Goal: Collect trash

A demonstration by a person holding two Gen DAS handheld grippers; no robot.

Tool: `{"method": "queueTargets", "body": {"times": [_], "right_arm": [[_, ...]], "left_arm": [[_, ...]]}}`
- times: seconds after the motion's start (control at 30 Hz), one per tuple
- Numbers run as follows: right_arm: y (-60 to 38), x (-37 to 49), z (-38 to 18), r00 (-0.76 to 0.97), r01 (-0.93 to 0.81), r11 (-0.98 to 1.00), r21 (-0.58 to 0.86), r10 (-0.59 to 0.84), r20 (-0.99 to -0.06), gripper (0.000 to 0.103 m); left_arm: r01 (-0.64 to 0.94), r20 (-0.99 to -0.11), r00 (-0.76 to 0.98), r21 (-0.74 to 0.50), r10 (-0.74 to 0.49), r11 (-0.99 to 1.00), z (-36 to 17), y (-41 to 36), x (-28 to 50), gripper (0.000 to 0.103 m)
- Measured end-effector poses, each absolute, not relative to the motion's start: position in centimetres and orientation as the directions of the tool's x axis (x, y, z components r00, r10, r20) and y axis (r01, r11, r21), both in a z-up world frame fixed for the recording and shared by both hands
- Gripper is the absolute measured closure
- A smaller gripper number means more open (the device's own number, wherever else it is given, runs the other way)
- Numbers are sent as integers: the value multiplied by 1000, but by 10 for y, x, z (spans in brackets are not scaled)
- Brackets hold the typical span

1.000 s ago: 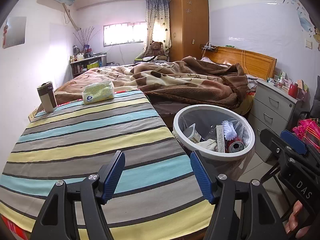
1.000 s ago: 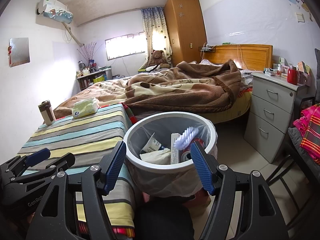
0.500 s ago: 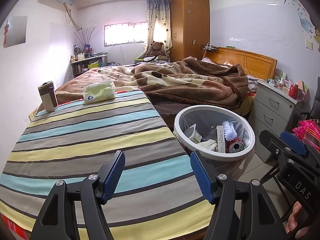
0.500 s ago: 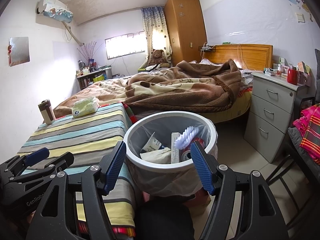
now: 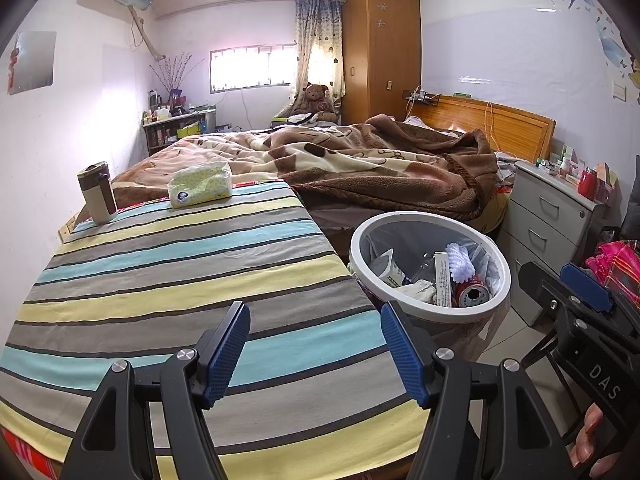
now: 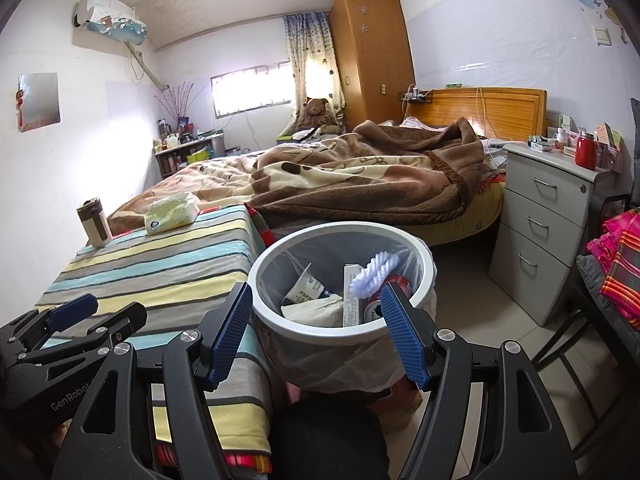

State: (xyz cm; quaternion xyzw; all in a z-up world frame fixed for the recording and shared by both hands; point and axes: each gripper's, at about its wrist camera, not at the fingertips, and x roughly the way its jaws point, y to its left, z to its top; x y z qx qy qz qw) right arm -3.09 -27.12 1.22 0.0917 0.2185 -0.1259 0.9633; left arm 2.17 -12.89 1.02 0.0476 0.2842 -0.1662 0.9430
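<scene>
A white round trash bin with a clear liner stands on the floor beside the striped table. It holds a red can, a white brush, paper and cartons. In the right wrist view the bin sits just ahead of my right gripper, which is open and empty. My left gripper is open and empty over the table's near edge. A tissue pack and a brown tumbler stand at the table's far end.
A bed with a brown blanket lies behind the table and bin. A grey drawer unit stands right of the bin, cluttered on top. A chair with pink cloth is at the far right. Tiled floor shows around the bin.
</scene>
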Motion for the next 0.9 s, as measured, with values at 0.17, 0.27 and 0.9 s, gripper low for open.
{"method": "queueTargets", "body": {"times": [0.17, 0.27, 0.9], "right_arm": [[-270, -31, 12, 873, 282, 952, 121, -202, -445, 35], [-270, -31, 12, 873, 281, 952, 120, -201, -445, 35], [-269, -31, 13, 871, 280, 953, 118, -200, -450, 35]], "left_arm": [[338, -551, 784, -6, -285, 941, 11, -128, 22, 35], [338, -550, 785, -6, -285, 941, 11, -128, 22, 35], [338, -551, 784, -6, -285, 941, 11, -127, 23, 35]]}}
